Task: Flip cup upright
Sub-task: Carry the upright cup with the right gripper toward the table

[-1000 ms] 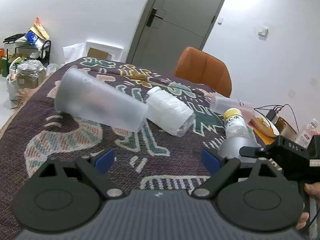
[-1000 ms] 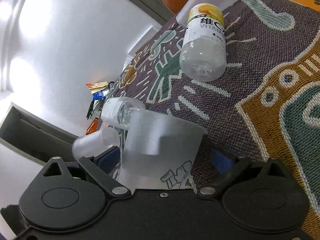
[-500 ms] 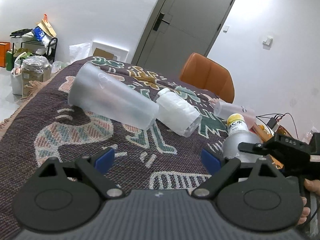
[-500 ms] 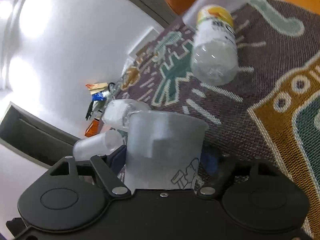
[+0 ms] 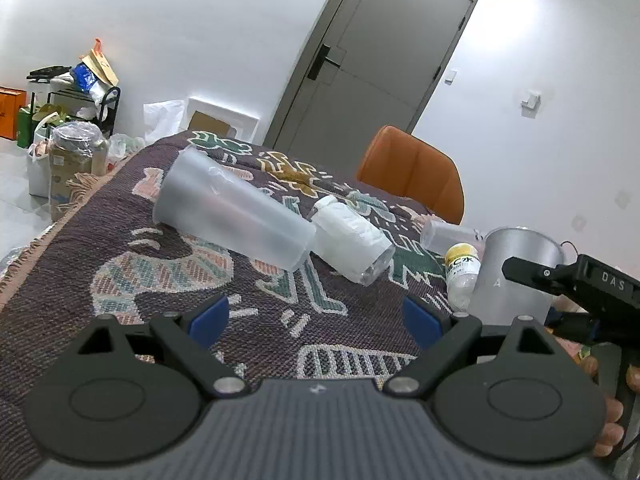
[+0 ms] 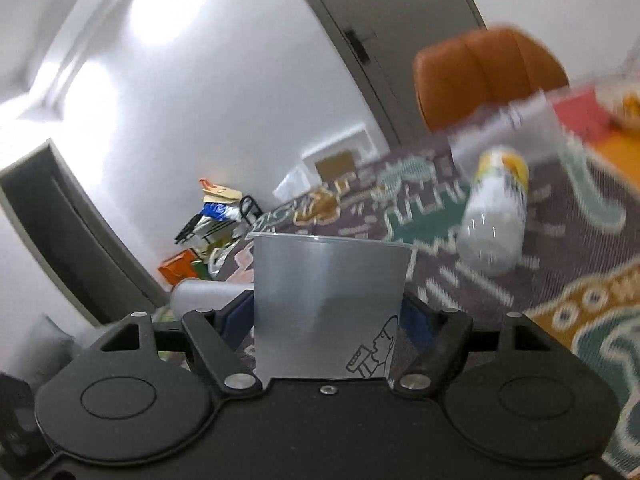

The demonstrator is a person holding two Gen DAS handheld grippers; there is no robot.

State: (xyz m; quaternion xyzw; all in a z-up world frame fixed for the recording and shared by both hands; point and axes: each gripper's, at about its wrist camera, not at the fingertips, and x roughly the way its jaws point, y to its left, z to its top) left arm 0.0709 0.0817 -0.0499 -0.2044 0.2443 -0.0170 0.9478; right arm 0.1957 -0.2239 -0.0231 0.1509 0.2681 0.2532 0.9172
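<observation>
The left wrist view looks low along a patterned tablecloth [image 5: 132, 280] toward an orange chair [image 5: 412, 172]. The right wrist view, close behind a frosted cup [image 6: 324, 300], faces the same chair [image 6: 484, 76] and cloth [image 6: 540, 276].

The frosted translucent plastic cup [image 6: 326, 304] with a small line drawing has its base hidden behind the right gripper [image 6: 326, 316] body. Beyond it, the yellow-capped clear bottle [image 6: 494, 220] and orange padded chair [image 6: 486, 76] are smeared by motion blur. From the left wrist, the bottle's label text [image 5: 462, 265] is too small to read, and the black handheld device [image 5: 580, 292] runs off the right edge.
</observation>
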